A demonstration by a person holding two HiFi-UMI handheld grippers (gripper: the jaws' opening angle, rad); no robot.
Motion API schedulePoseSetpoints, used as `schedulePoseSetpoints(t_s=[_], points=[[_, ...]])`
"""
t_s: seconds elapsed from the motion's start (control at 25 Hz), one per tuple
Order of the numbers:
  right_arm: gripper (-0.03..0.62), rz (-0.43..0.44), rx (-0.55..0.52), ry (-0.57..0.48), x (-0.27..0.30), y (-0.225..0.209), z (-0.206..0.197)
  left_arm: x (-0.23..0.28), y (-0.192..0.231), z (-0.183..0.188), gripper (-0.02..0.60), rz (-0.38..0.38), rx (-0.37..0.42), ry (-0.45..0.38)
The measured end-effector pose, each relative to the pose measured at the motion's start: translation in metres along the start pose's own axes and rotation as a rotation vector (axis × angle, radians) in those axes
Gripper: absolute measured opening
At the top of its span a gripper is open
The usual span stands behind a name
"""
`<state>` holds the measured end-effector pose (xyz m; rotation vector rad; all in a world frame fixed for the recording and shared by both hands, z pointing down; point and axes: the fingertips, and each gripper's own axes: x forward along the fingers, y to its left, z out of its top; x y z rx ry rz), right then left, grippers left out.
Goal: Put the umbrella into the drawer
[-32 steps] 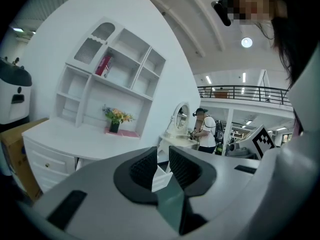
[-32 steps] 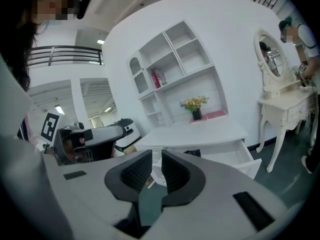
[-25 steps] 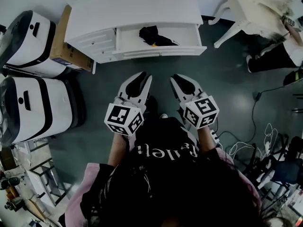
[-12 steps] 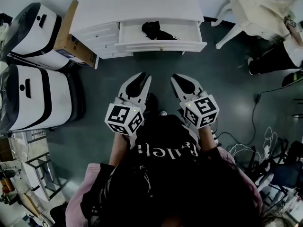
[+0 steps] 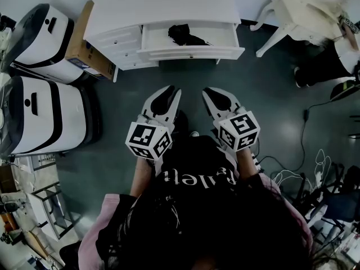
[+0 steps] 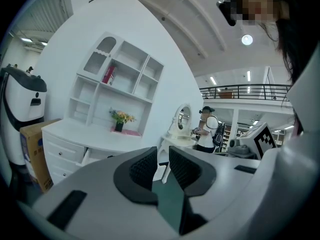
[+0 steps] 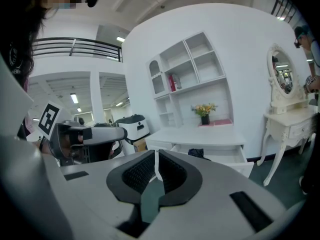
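Note:
The black folded umbrella [image 5: 183,35] lies inside the open drawer [image 5: 191,53] of the white dresser [image 5: 163,7]. It shows too in the right gripper view as the umbrella [image 7: 196,153] in the drawer [image 7: 235,161]. Both grippers hang in front of my body, well short of the dresser, pointing toward it over dark floor. My left gripper [image 5: 173,90] [image 6: 163,161] is empty, with a narrow gap between its pads. My right gripper [image 5: 210,92] [image 7: 156,165] is shut on nothing, its pads meeting.
Two white rounded machines [image 5: 34,41] [image 5: 42,122] and a cardboard box [image 5: 84,46] stand left of the dresser. A white vanity table [image 5: 304,7] and a person [image 5: 332,61] are at the right. Cables [image 5: 298,176] lie on the floor at lower right.
The dresser and its drawer sit a little higher and further right in the head view than a second ago. Both grippers keep their place in front of my body.

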<state>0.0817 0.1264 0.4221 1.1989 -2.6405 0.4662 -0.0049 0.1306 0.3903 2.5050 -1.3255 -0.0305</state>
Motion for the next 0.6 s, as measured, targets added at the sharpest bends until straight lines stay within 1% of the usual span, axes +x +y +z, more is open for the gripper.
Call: schedulePoseSetpoints(t_s=[0.28,0.6], points=[[0.057,-0.005,0.009,0.008,-0.0022,0.0015,-0.0036,-0.0033,-0.005,-0.0002,0.085,-0.01,0.005,-0.003],[0.057,-0.006,0.008,0.016,-0.0042,0.0022,-0.0089,-0.0075,-0.0056,-0.0037,0.085,-0.004,0.004,0.0]])
